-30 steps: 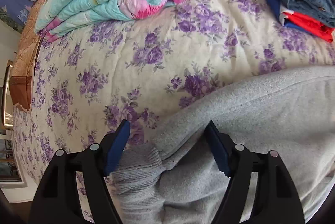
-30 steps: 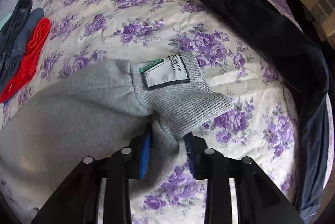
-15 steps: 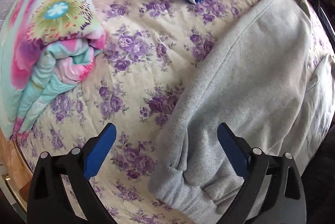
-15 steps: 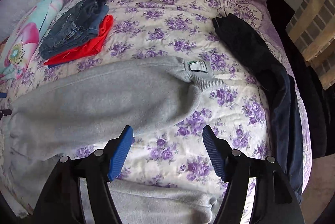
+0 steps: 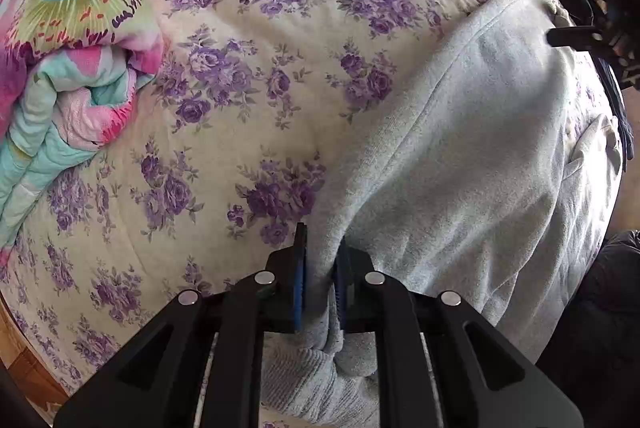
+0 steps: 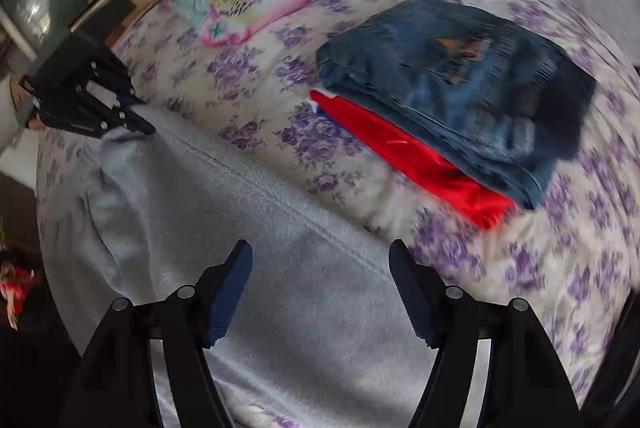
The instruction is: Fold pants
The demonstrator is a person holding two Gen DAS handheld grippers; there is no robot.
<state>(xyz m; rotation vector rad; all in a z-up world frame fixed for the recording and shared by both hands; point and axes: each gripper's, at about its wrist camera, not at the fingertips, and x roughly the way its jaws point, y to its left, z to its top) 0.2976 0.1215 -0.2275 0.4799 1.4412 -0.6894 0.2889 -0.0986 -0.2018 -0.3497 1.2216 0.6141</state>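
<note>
Grey sweatpants (image 5: 460, 156) lie spread across the floral bedsheet (image 5: 240, 108). My left gripper (image 5: 321, 238) points down at the cuff end of a leg, and its jaws are closing with a fold of the grey edge pinched between the blue pads. In the right wrist view the same gripper (image 6: 140, 114) sits at the far left end of the pants (image 6: 260, 228). My right gripper (image 6: 320, 252) hangs open above the middle of the grey fabric near its seam, with nothing gripped. It also shows at the top right of the left wrist view as the right gripper (image 5: 546, 10).
A folded flowery quilt (image 5: 68, 40) lies to the left. Folded jeans (image 6: 460, 88) rest on a red garment (image 6: 408, 156) beyond the pants. A dark garment (image 5: 616, 108) runs along the bed's right side. A wooden bed edge (image 5: 16, 360) shows at lower left.
My left gripper went from wide open to shut on the leg's edge near the cuff. My right gripper let go of the ribbed end with the label and swung over the pants.
</note>
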